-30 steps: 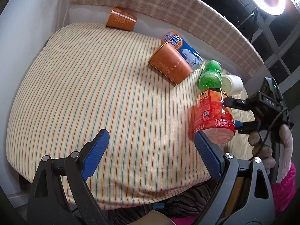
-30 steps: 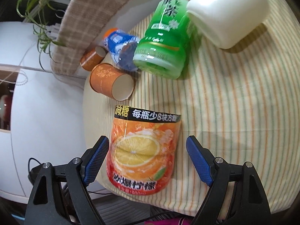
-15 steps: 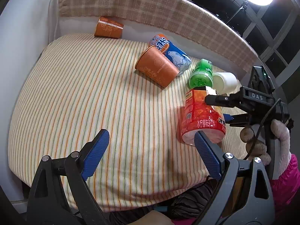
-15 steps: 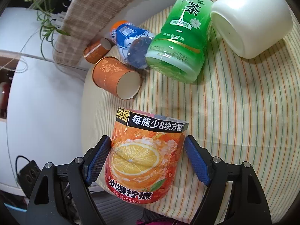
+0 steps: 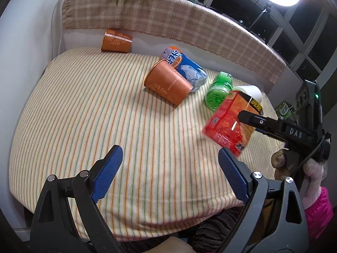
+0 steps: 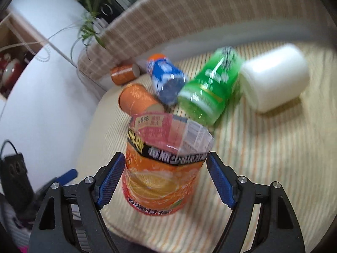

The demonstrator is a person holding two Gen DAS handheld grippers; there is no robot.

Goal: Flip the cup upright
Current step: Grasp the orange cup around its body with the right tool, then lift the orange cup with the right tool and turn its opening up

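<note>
The right tool (image 6: 165, 177) is clenched on the orange cup (image 6: 162, 168), a cut-down drink bottle with an orange-slice label, its blue pads pressing the cup's two sides. From the left wrist view the orange cup (image 5: 231, 122) hangs tilted above the striped worktop (image 5: 94, 116) near its right edge, its base pointing down toward the near edge and its open mouth toward the far right corner; both views are blurred here, so I cannot tell whether its base touches the cloth. The left tool (image 5: 170, 170) is released, jaws spread wide and grasping nothing, above the near edge of the worktop. Beyond the orange cup lie a green cup (image 5: 219, 90) and a white cup (image 5: 250, 90), both on their sides close together by the far right corner. Toward the middle of the far edge a brown paper cup (image 5: 168, 83) lies on its side, touching a blue bottle cup (image 5: 185, 69) behind it. A second brown paper cup (image 5: 115, 41) lies on its side against the far edge near the left corner, under a checked cloth (image 5: 168, 21).
</note>
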